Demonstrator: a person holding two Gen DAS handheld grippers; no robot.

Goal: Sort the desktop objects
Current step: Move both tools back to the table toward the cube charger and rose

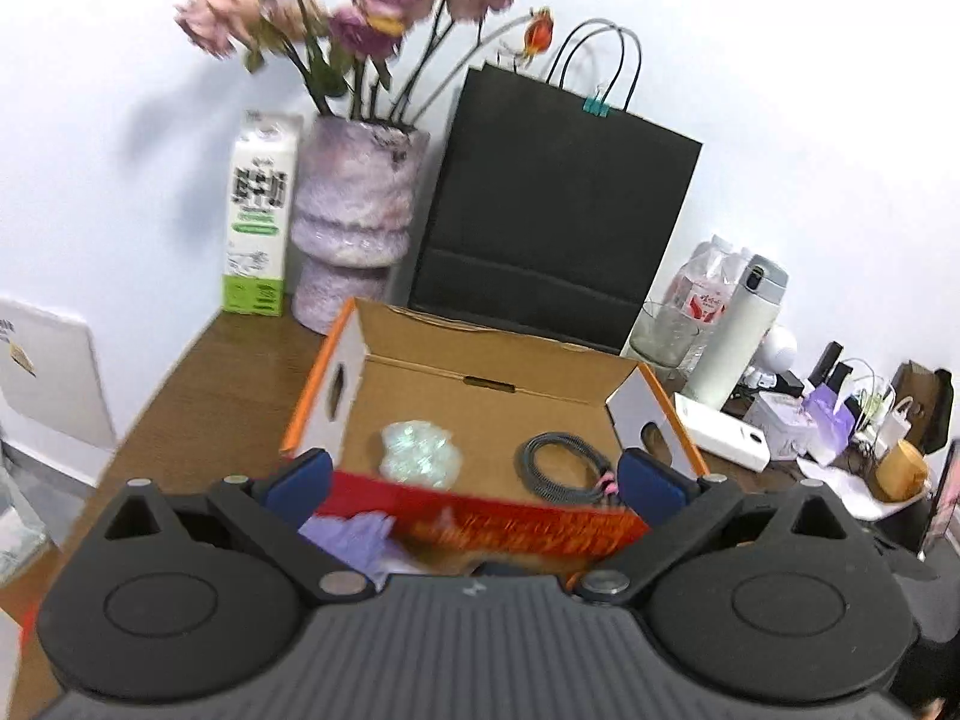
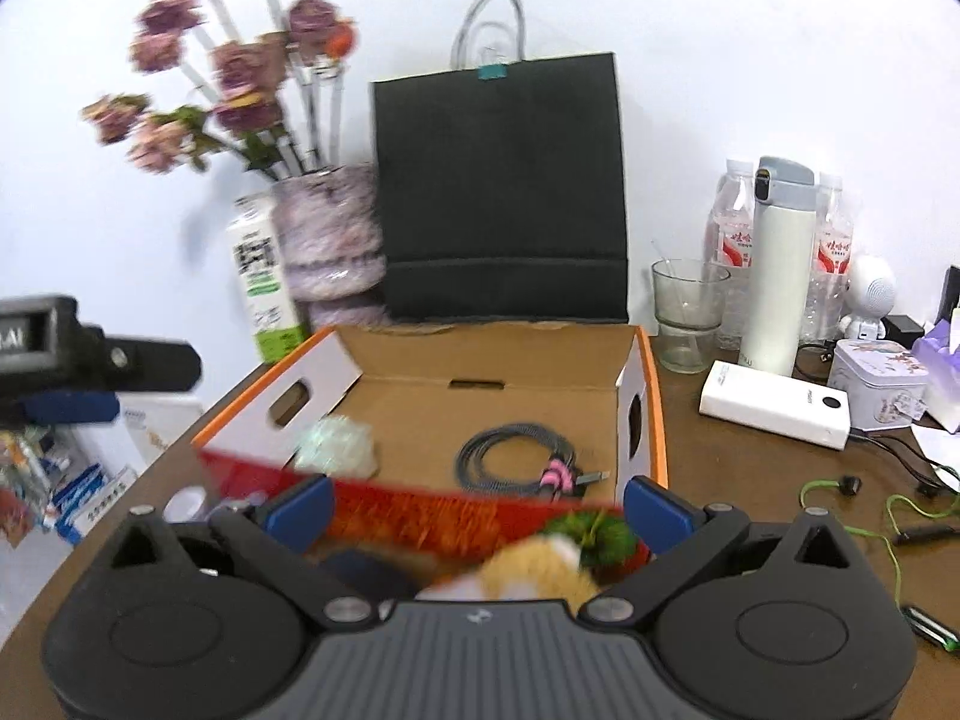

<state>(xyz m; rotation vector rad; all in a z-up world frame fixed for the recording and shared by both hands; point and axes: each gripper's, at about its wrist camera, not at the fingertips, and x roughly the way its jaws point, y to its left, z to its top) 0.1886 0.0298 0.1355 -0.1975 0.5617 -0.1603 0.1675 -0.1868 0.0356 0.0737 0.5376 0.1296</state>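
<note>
Both grippers — left gripper (image 1: 474, 474) and right gripper (image 2: 477, 501) — stand released, gripping nothing. Just ahead lies the cardboard box (image 2: 651, 396) — coiled cable (image 2: 510, 462) inside.

A plain white wall (image 2: 750, 48) fills the upper half of both views, evenly lit, with soft shadows. Below it a dark brown wood-grain bench (image 1: 198, 396) runs across, its left edge falling away toward a pale floor (image 2: 30, 576).

box (image 2: 420, 402): matt cardboard | table (image 2: 750, 468): wood-grain | bag (image 2: 498, 192): matt black paper | tumbler (image 2: 684, 312): clear glass
</note>
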